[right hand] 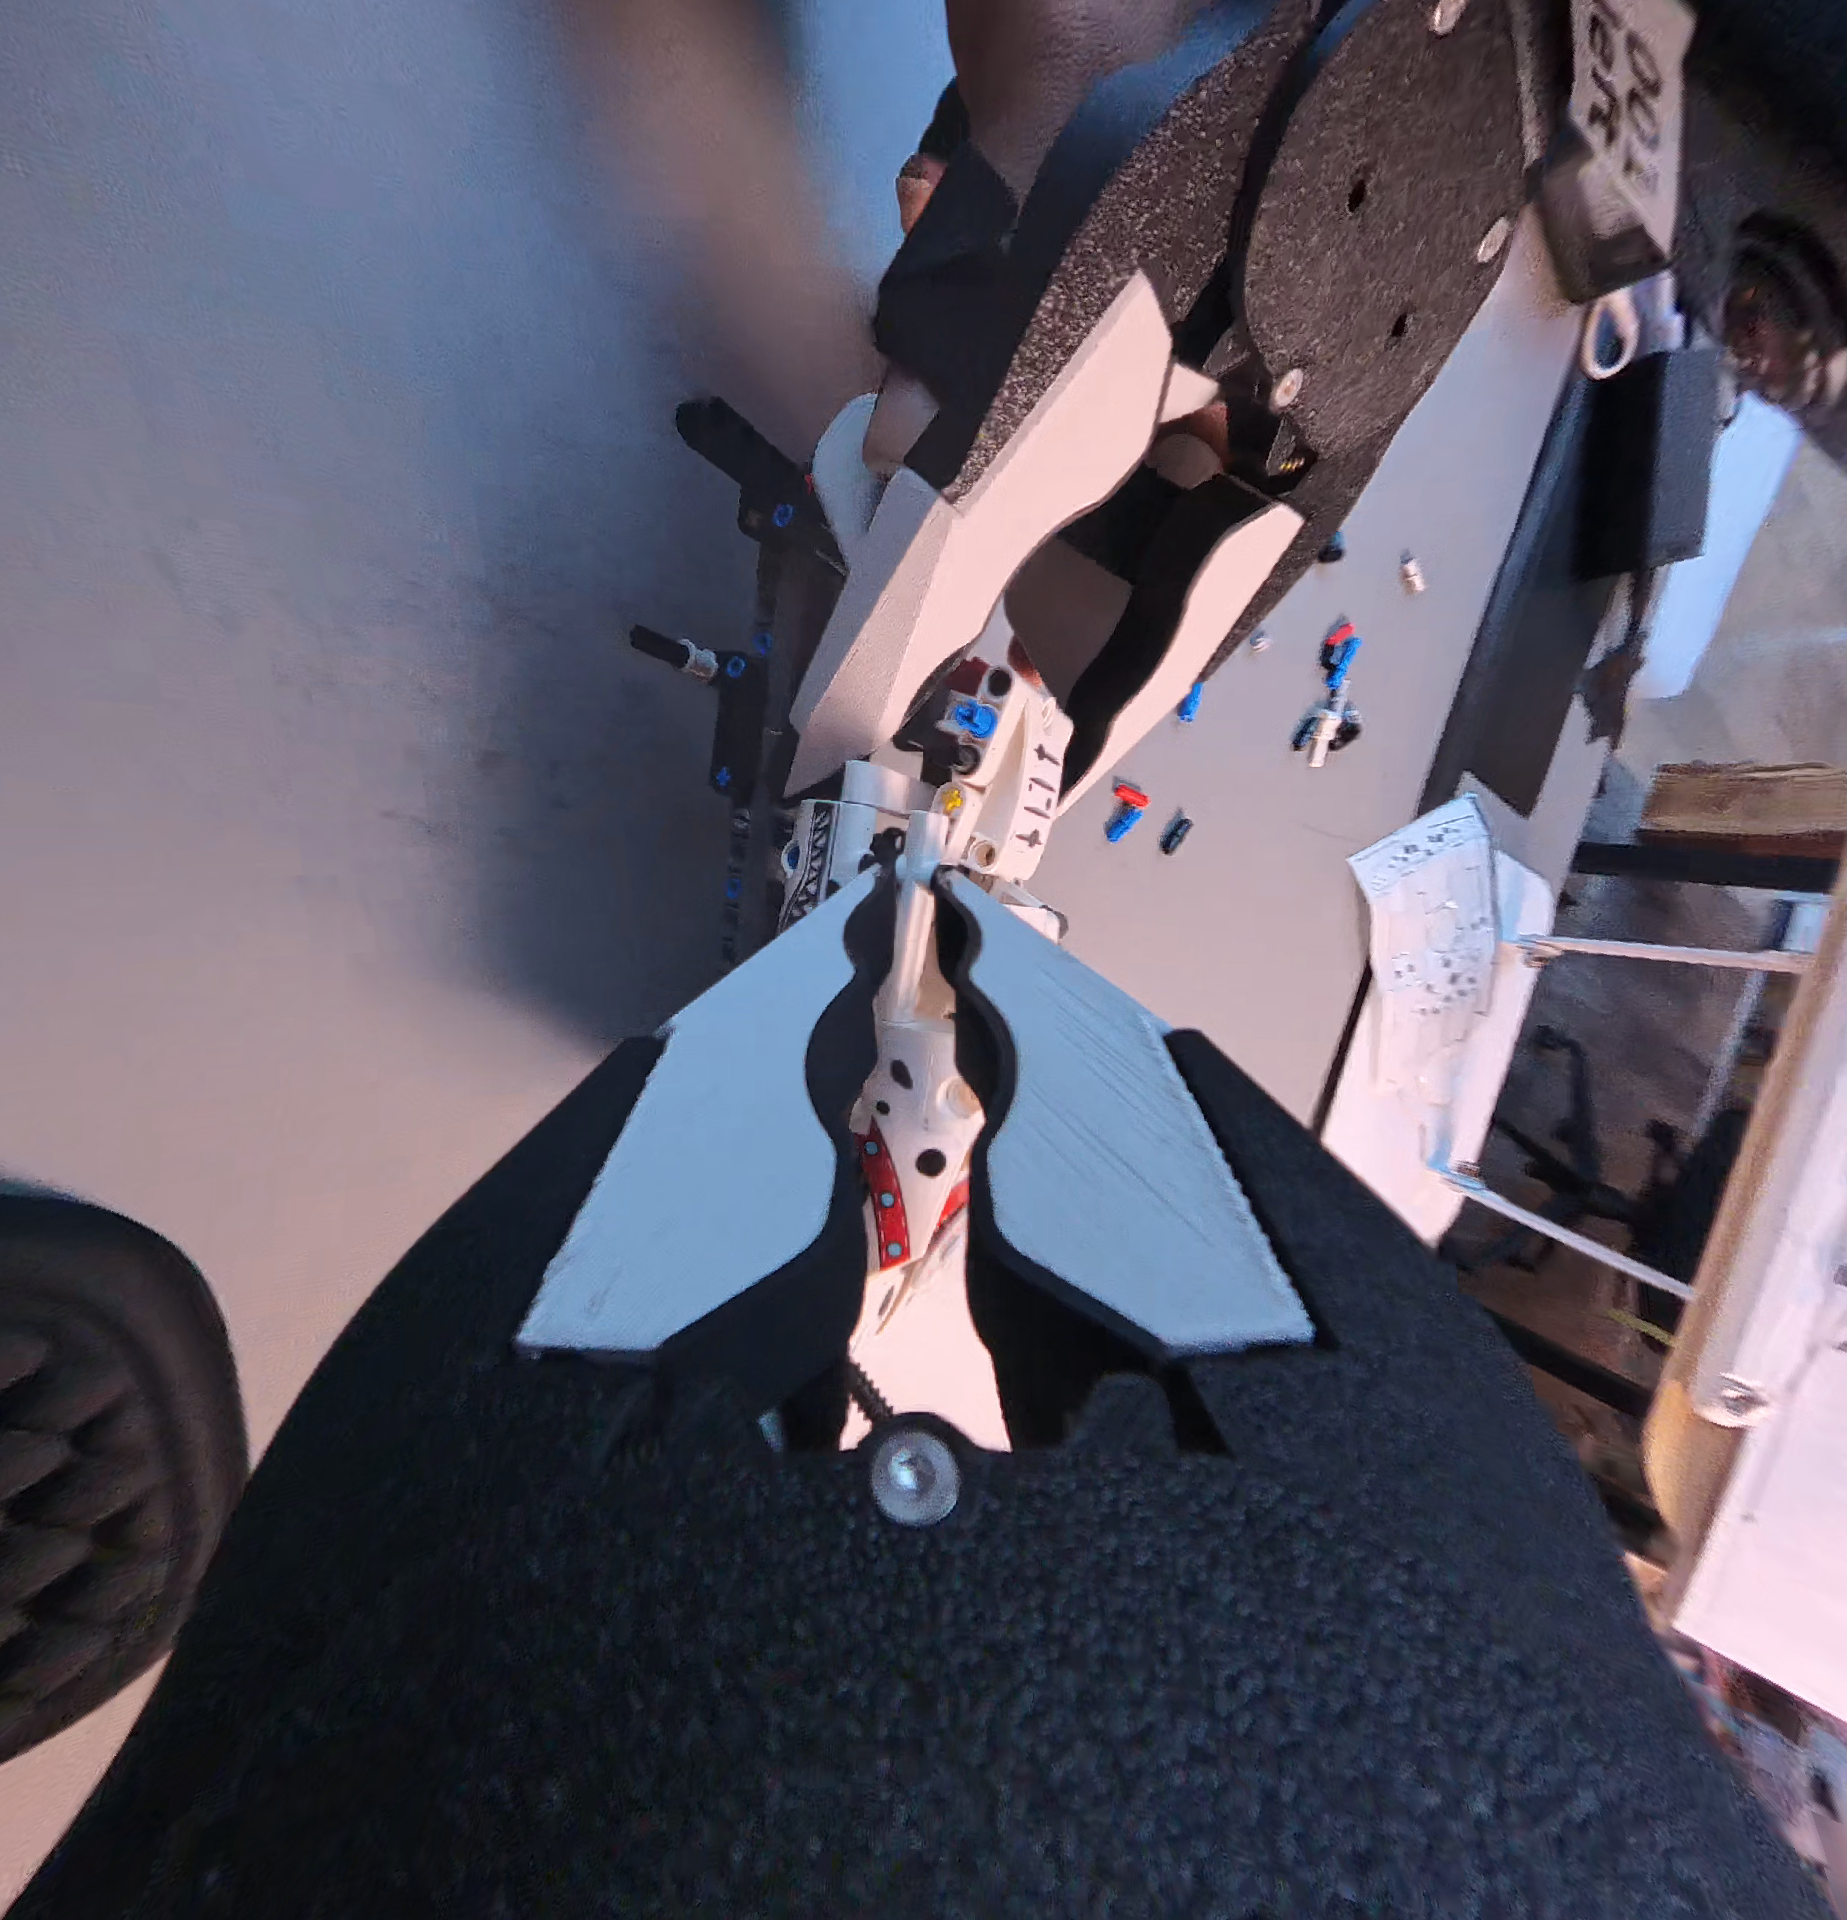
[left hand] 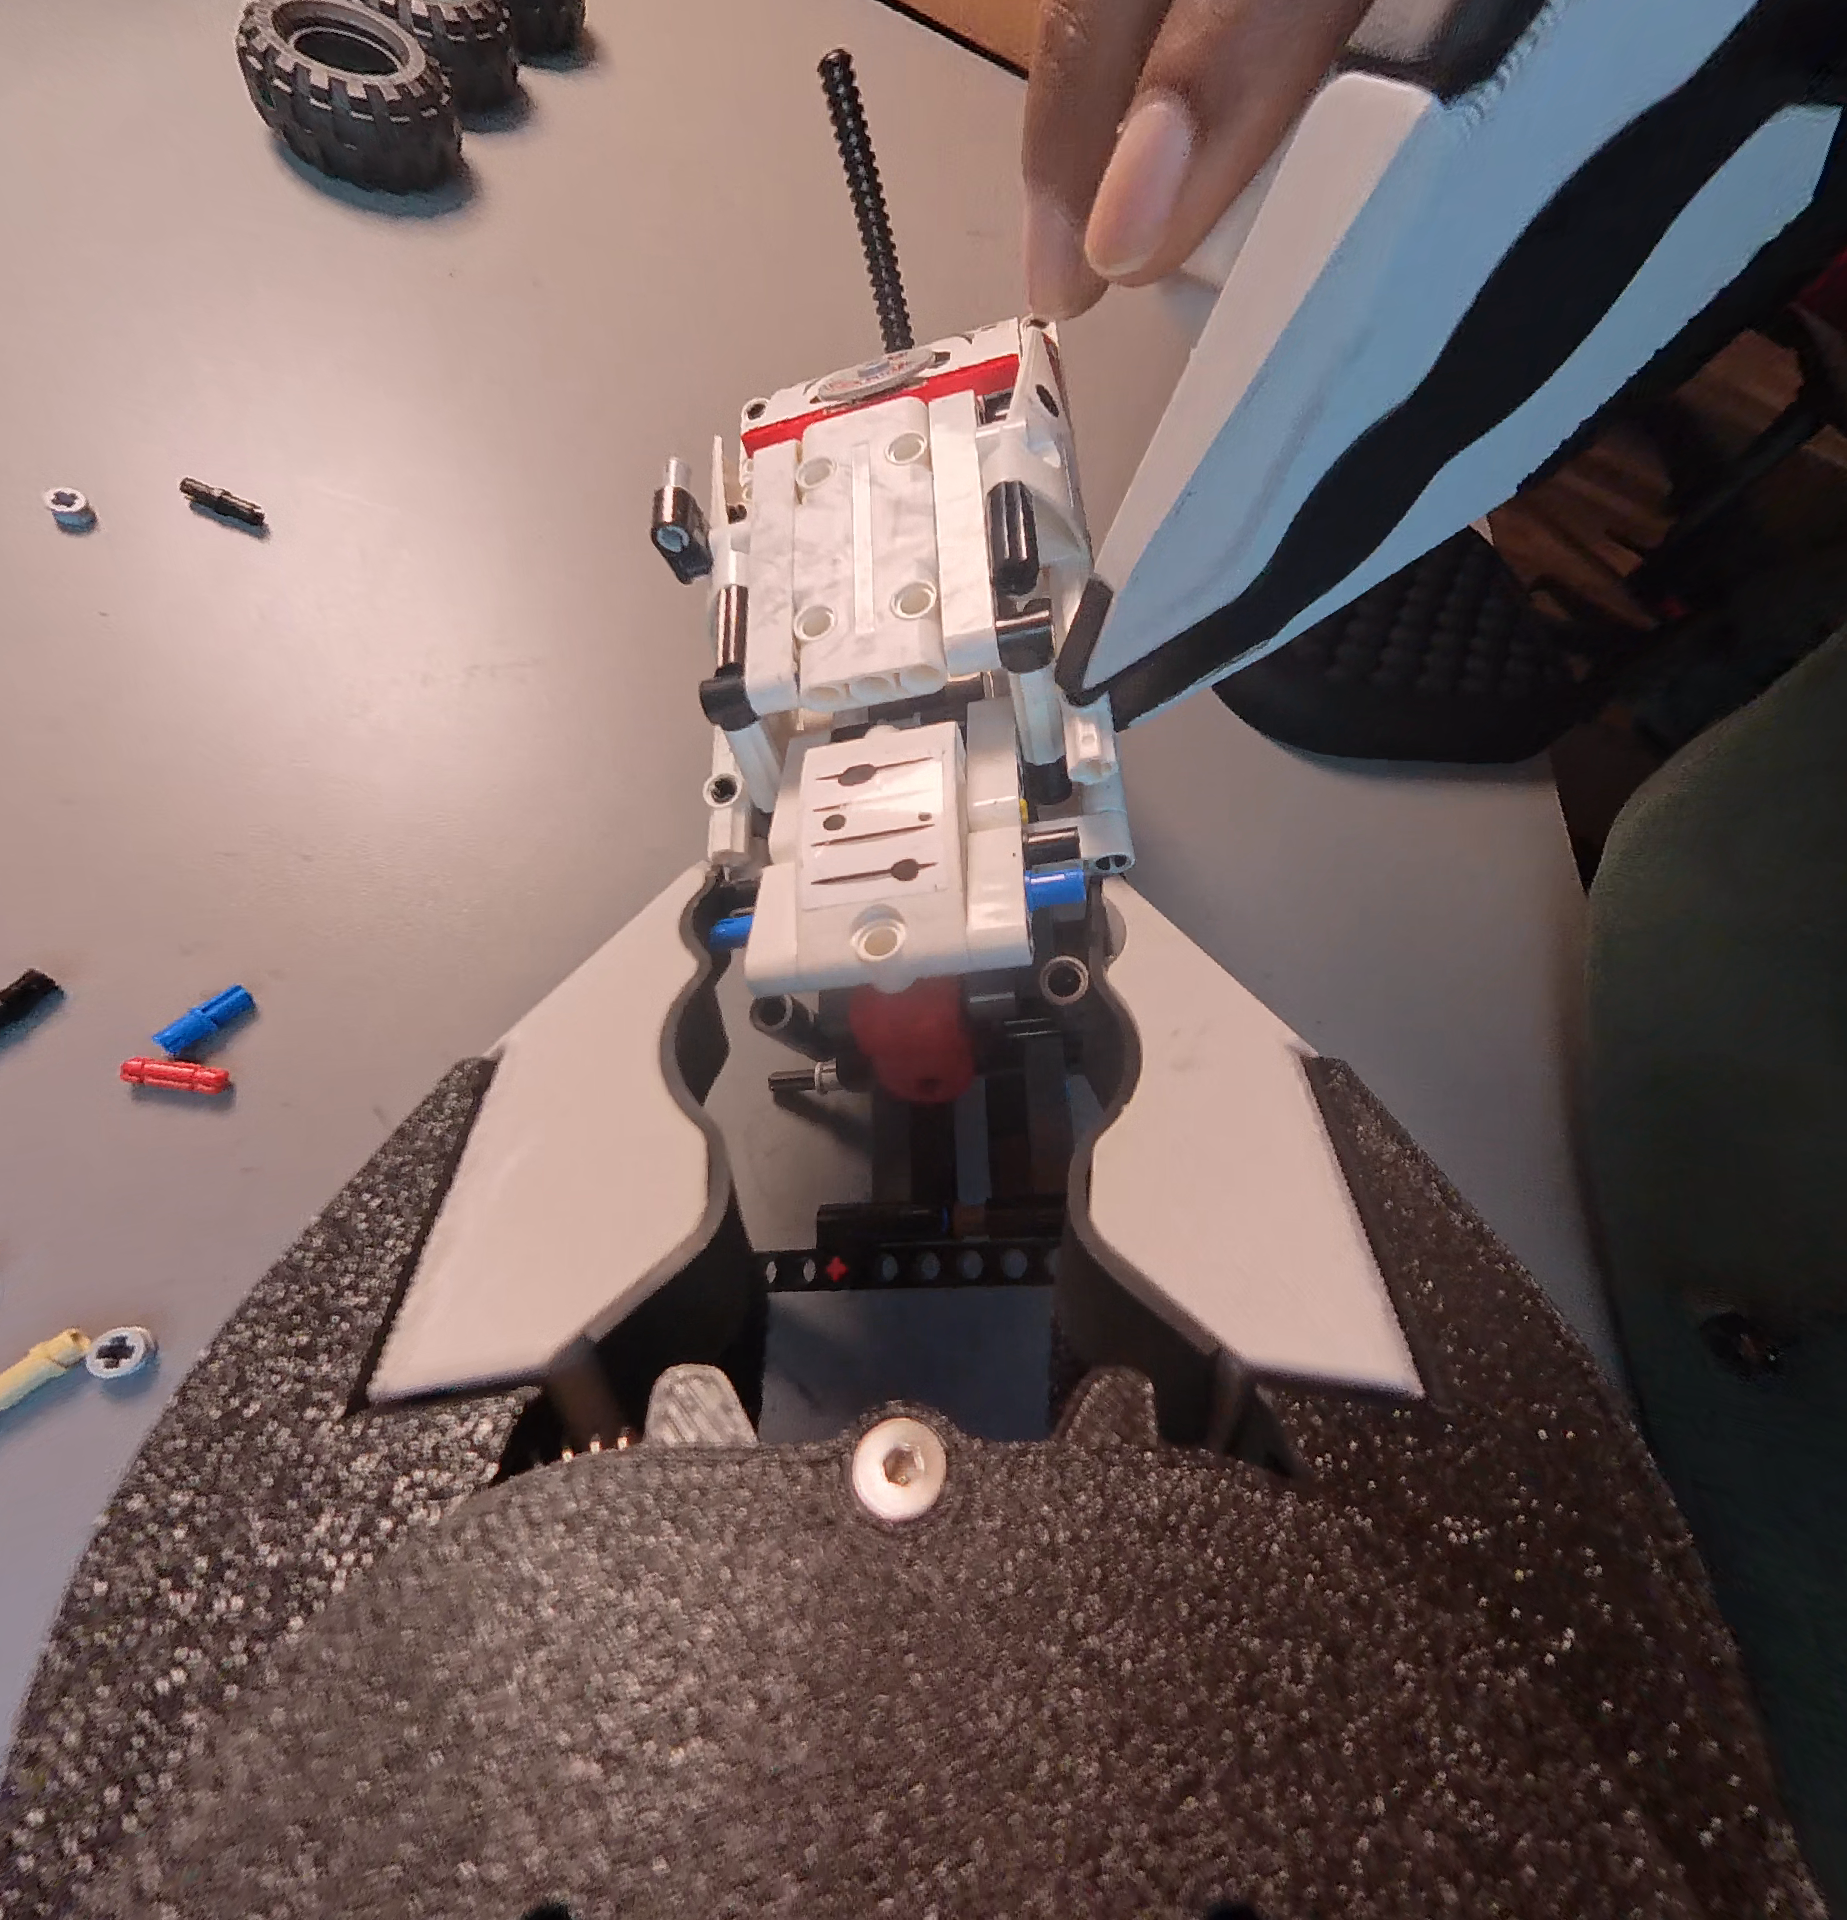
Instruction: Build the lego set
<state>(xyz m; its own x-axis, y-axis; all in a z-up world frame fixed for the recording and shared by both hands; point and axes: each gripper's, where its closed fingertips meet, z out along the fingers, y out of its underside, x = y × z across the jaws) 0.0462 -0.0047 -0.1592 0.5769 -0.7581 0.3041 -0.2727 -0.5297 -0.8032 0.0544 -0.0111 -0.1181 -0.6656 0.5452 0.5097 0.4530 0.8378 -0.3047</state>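
Lego model (left hand: pixel 898 665), a white truck-like build with black and red parts, sits at the centre of the left wrist view, held above the grey table (left hand: pixel 379 727). The left gripper (left hand: pixel 903 914) clamps its lower chassis between both fingers. The right gripper (right hand: pixel 914 883) pinches a thin white beam on the model's side; in the left wrist view it enters from the upper right, with a bare finger (left hand: pixel 1127 177) resting on the model's top corner. Only the left wrist view shows black tyres (left hand: pixel 347 94) at upper left and loose pins, blue (left hand: pixel 204 1016) and red (left hand: pixel 174 1073), at the left edge. Only the right wrist view shows an instruction sheet (right hand: pixel 1438 914) at right.
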